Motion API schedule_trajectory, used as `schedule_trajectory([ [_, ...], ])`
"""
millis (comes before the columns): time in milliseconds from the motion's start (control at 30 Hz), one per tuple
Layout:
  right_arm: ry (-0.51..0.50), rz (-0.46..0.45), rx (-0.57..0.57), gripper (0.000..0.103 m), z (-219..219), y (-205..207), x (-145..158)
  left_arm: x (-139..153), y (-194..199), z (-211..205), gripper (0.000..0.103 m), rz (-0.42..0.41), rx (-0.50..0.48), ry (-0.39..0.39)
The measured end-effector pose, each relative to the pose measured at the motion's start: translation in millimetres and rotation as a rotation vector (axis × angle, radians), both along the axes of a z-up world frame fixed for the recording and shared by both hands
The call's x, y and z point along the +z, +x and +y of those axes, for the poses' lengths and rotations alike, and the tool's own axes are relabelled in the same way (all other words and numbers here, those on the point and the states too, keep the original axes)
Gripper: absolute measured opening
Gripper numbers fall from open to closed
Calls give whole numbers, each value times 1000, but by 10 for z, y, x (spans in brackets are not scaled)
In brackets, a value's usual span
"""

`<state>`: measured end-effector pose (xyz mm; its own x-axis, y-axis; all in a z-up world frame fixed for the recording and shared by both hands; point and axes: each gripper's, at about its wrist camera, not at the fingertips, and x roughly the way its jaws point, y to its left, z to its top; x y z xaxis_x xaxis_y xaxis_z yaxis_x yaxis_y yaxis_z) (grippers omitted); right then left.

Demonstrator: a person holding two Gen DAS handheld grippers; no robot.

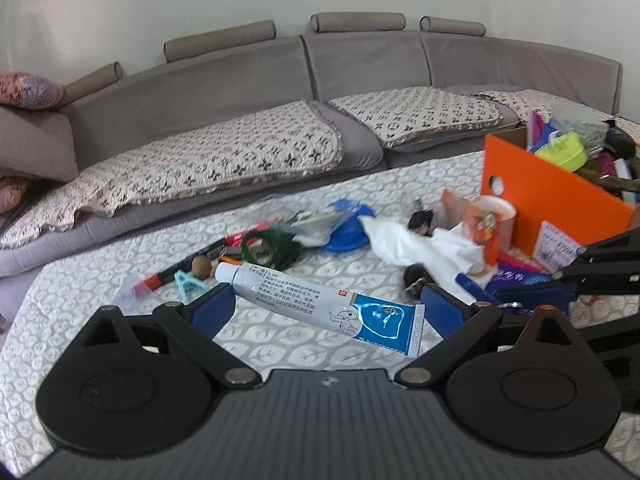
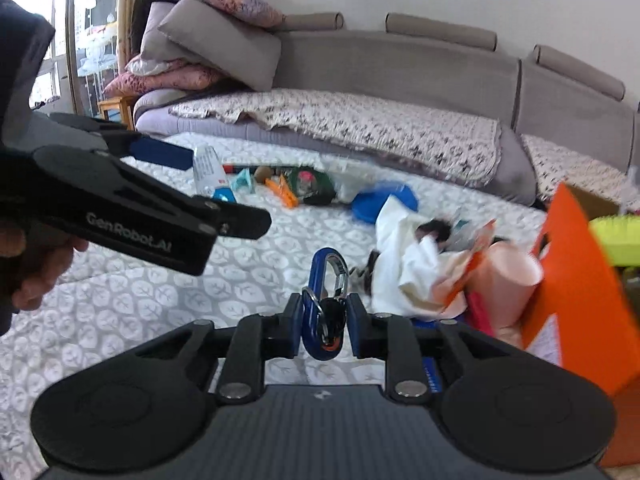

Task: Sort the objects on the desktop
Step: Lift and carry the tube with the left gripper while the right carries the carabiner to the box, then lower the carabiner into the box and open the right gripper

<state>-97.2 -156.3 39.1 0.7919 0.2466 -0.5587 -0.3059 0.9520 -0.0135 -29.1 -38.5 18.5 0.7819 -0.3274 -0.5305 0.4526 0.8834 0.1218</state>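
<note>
Right gripper (image 2: 324,326) fingers pinch blue carabiner (image 2: 323,280) upright, likely bound for orange box (image 2: 576,292). Left gripper (image 1: 326,308) fingers wide, straddling ointment tube (image 1: 320,304) on worktop (image 1: 100,332), ready to grab.

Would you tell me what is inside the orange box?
The orange box holds a lime-green plastic item, blue and pink packets and some dark things piled above its rim. Its wall hides whatever lies lower down.

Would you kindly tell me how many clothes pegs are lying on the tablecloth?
2: a teal peg beside the tube's cap end, and an orange peg by the green tape roll. Others may hide under clutter.
</note>
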Motion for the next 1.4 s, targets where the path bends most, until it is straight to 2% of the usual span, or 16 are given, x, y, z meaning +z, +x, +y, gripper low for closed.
schedule_trajectory([
  [367,-1,-61,-73,22,-436,-468,452,282,-332,-400,100,-53,-111,-20],
  [867,-12,-101,-308,22,-1468,-1093,650,656,-819,-1484,100,-97,-338,-77],
  [1067,2,-138,-413,22,-1953,-1151,733,685,-812,-1943,100,-135,-353,-66],
  [1400,28,-151,-541,22,-2555,-871,660,679,-602,-2402,100,-150,-291,-68],
])
